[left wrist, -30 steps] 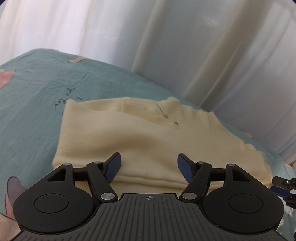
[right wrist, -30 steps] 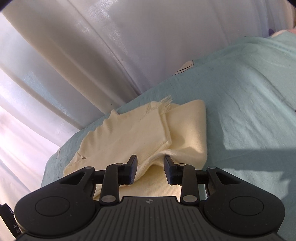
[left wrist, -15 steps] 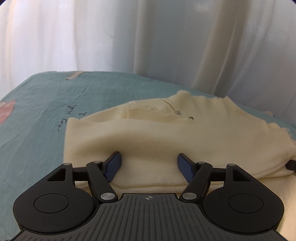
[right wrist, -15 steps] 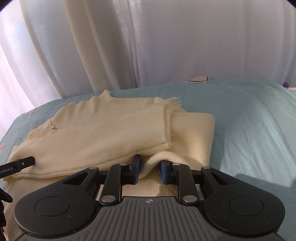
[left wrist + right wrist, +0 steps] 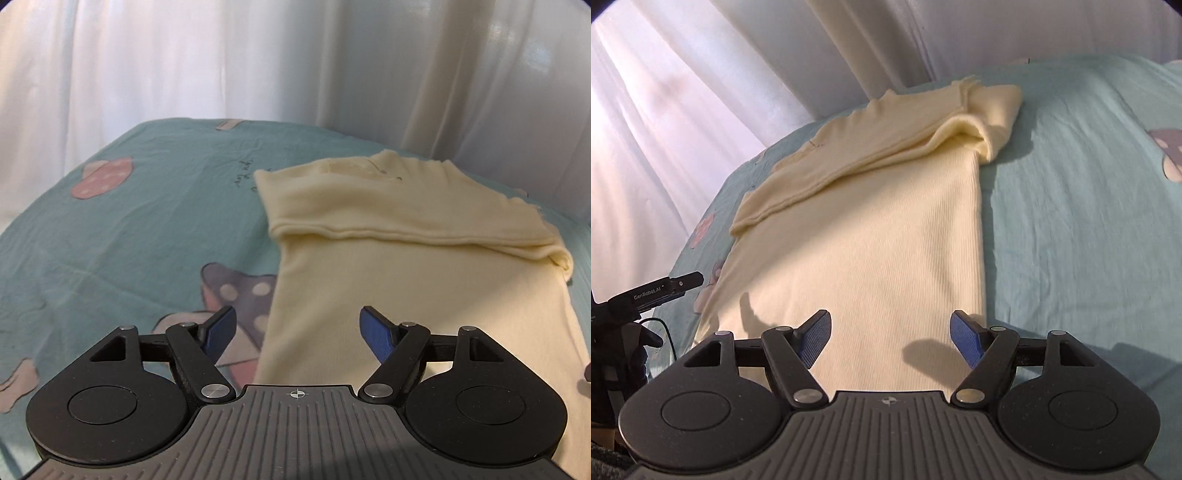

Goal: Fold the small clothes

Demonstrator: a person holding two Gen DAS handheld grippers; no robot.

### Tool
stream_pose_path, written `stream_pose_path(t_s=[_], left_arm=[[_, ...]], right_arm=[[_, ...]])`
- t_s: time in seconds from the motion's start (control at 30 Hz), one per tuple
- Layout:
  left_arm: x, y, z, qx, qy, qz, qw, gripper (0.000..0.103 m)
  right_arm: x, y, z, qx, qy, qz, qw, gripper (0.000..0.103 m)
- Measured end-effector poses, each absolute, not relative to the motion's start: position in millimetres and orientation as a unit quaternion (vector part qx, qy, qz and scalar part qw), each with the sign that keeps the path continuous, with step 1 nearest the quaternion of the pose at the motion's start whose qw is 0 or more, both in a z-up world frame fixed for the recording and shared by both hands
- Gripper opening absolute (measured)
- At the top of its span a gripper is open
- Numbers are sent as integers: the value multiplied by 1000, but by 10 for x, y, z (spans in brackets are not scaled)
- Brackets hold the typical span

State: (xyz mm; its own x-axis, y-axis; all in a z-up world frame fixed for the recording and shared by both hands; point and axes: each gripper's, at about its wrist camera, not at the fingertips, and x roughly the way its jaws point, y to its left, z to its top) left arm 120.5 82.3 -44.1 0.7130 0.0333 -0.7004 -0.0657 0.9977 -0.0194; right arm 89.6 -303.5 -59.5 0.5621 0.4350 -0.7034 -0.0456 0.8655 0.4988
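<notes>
A cream knit garment [image 5: 424, 280] lies flat on the teal bed sheet [image 5: 129, 236]. Its far part is folded back over itself into a thick band [image 5: 406, 206]. It also shows in the right wrist view [image 5: 879, 236], with the folded band [image 5: 886, 147] at the far end. My left gripper [image 5: 298, 328] is open and empty, hovering over the garment's near left edge. My right gripper [image 5: 890, 334] is open and empty, above the garment's near end. The left gripper's body [image 5: 646, 295] shows at the left of the right wrist view.
The sheet has mushroom prints [image 5: 236, 291] and small script. White curtains [image 5: 258, 59] hang close behind the bed's far edge. Bare sheet [image 5: 1071, 206] lies to the right of the garment.
Both grippers have pulled back toward the near end of the garment. The right gripper, shut on the fold half a second ago, has let go and opened. The folded band now lies at the far end.
</notes>
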Motion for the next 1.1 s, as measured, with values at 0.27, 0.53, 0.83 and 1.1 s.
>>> stream_pose_path(t_s=[0.27, 0.53, 0.83, 1.1], left_arm=[[492, 1135, -205, -45, 418, 47, 906, 80], [208, 917, -371, 1, 472, -33, 881, 78], [183, 981, -511, -2, 513, -41, 857, 74], [265, 900, -504, 28, 506, -61, 860, 63]], right_arm=[[249, -3053, -585, 234, 489, 144, 828, 65], [-16, -3282, -610, 277, 519, 128, 799, 43], [-31, -3330, -582, 268, 518, 123, 803, 42], [42, -3387, -629, 269, 527, 113, 798, 43]])
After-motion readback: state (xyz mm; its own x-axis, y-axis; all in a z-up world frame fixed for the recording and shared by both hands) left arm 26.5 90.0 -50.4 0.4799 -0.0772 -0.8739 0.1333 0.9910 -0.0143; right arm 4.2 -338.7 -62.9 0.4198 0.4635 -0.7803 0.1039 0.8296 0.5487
